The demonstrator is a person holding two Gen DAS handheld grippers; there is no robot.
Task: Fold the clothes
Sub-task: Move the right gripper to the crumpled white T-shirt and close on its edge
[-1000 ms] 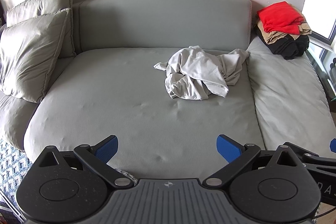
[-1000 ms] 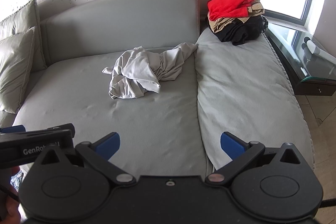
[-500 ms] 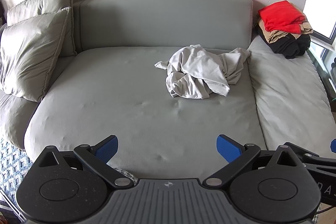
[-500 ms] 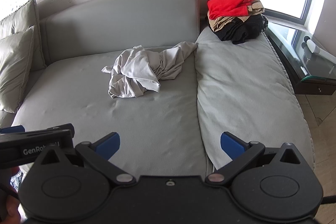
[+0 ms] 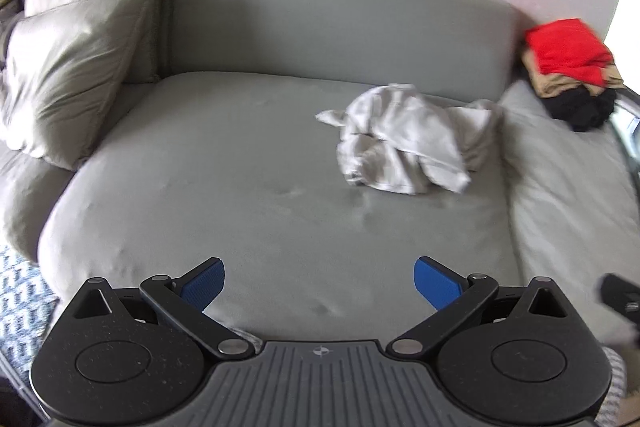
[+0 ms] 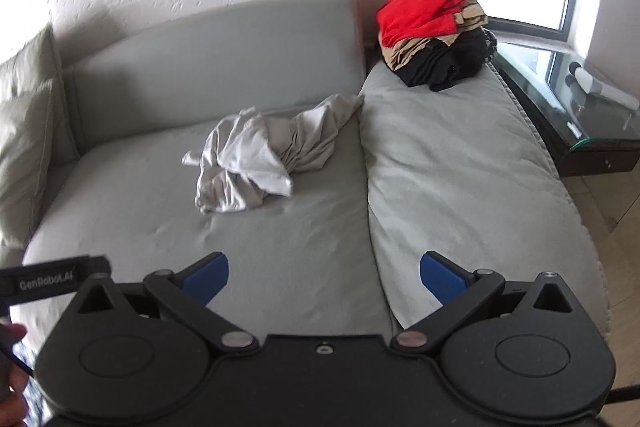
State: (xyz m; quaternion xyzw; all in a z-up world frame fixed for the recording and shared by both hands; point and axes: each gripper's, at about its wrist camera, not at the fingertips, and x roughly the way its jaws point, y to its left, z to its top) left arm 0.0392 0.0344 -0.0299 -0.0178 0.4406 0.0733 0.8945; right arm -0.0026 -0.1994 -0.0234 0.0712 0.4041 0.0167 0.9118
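A crumpled light grey garment [image 5: 404, 143] [image 6: 260, 155] lies in a heap on the grey sofa bed [image 5: 240, 187] [image 6: 300, 247], near the seam with the right cushion. My left gripper [image 5: 319, 283] hovers over the sofa's front edge, well short of the garment, open with nothing between its blue pads. My right gripper [image 6: 324, 277] is likewise open and empty above the front edge, the garment ahead and to its left. A pile of red, tan and black clothes [image 5: 572, 75] [image 6: 432, 31] sits in the far right corner.
Two grey pillows [image 5: 76, 67] lean at the left end. A glass-topped side table [image 6: 580, 115] stands right of the sofa below a bright window. A patterned rug [image 5: 20, 291] shows at lower left. The other gripper's body [image 6: 52, 281] and a hand [image 6: 10, 367] appear at left.
Both views have shifted: the left camera swung left so the garment sits further right in it, and the right camera tilted slightly. The garment has not moved.
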